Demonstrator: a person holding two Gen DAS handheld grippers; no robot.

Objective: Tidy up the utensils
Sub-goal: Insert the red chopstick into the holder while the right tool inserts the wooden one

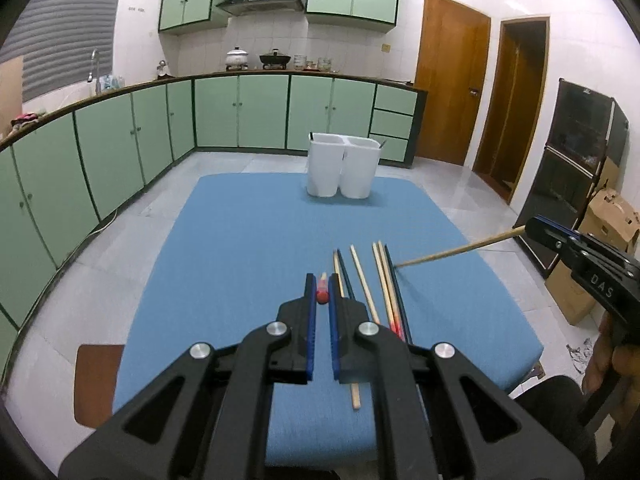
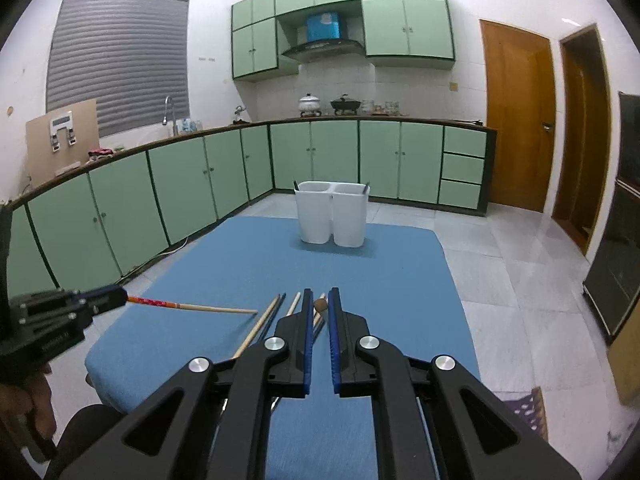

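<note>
On the blue table (image 2: 360, 264), on its near part and well short of the white holder (image 2: 331, 216) at the far end, both claws hold a chopstick each. Furthest left, the left claw (image 2: 116, 298) is clamped on the red-patterned end of a chopstick (image 2: 192, 306) that sticks out sideways, its thin tip near the table just beside the loose chopsticks (image 1: 384, 276). That long overhang is the risk: held by one end only, the stick can pivot in the pads, or its tip can snag the cloth or knock the loose ones. Further right, the right claw (image 2: 319, 308) grips a plain wooden chopstick (image 1: 456, 250) by its butt, the point low among the pile. It may scatter the pile as it lifts. Both sticks cross toward each other, so they could collide on the way to the holder's two compartments.
</note>
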